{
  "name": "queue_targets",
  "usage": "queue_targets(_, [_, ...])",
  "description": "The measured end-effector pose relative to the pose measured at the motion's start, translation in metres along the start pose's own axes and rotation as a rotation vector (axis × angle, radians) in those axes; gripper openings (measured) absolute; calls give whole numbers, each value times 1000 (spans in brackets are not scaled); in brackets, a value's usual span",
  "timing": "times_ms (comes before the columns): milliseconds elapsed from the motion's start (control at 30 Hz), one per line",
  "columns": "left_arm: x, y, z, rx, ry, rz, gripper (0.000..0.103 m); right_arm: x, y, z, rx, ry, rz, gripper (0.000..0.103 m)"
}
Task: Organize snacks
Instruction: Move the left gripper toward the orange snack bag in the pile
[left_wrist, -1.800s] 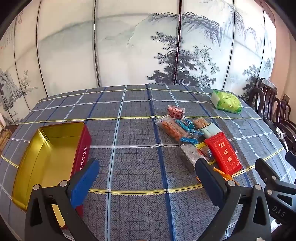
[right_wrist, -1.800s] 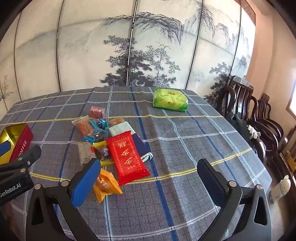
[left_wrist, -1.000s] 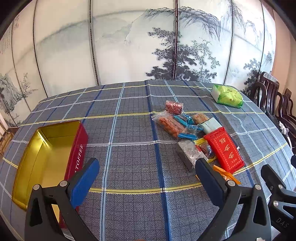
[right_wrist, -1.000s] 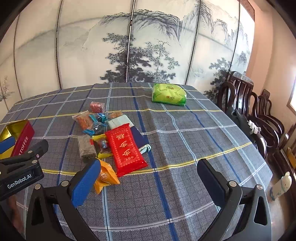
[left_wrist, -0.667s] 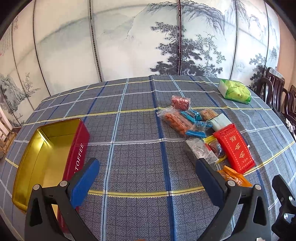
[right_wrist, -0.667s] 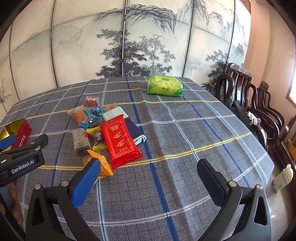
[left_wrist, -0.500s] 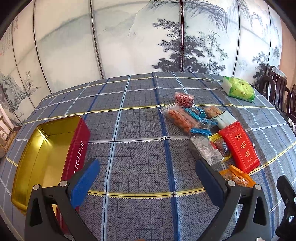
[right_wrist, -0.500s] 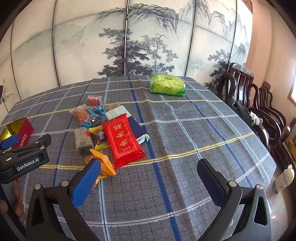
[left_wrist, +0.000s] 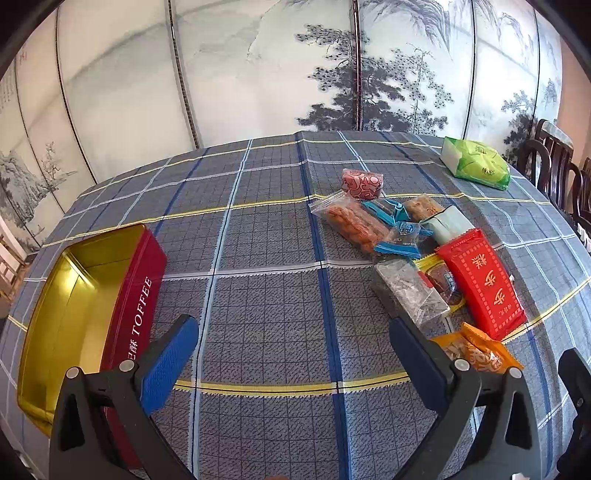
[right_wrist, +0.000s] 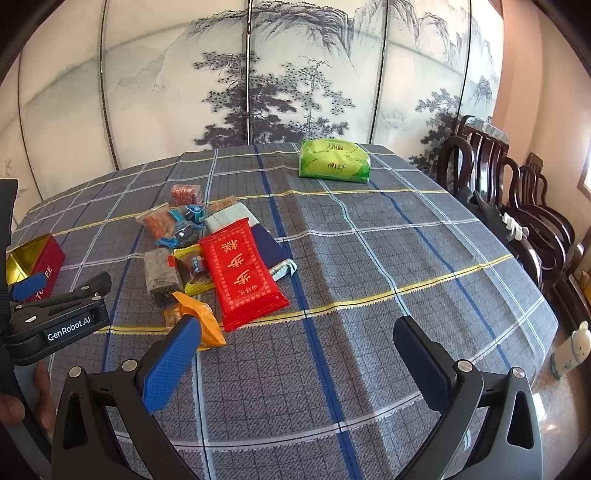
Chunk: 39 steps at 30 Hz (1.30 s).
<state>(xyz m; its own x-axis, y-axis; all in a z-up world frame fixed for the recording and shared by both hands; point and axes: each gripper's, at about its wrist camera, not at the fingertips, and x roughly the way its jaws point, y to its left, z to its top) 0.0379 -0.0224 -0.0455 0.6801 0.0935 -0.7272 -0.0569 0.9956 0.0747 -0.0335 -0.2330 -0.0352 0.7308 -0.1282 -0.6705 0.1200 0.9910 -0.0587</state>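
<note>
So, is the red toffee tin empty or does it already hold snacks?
Empty, as far as visible: the red toffee tin stands open, showing only its bare gold inside; no snacks in it.

The dark blue packet (right_wrist: 271, 245) lies mostly hidden under the red packet (right_wrist: 242, 271).

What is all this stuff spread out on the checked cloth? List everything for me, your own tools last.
Open red TOFFEE tin: one, gold inside, empty, left side of the table.
Red flat packet: one, top of the snack pile.
Orange packet: one, nearest edge of the pile.
Clear bag of orange snacks: one, far side of the pile.
Pink packet: one, beyond the pile.
Green tissue pack: one, far side, apart.
Dark wooden chairs: several, right.
Left tongs: open.
Right tongs: open.
</note>
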Motion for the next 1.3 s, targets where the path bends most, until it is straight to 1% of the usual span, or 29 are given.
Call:
queue_targets(300, [6, -6, -3, 3, 21, -17, 103, 3, -5, 0, 8, 4, -13, 103])
queue_targets(1167, [7, -18, -9, 19, 32, -49, 103, 9, -14, -3, 30, 20, -39, 103])
queue_targets(1300, [7, -20, -12, 25, 39, -69, 103, 9, -15, -4, 31, 23, -40, 103])
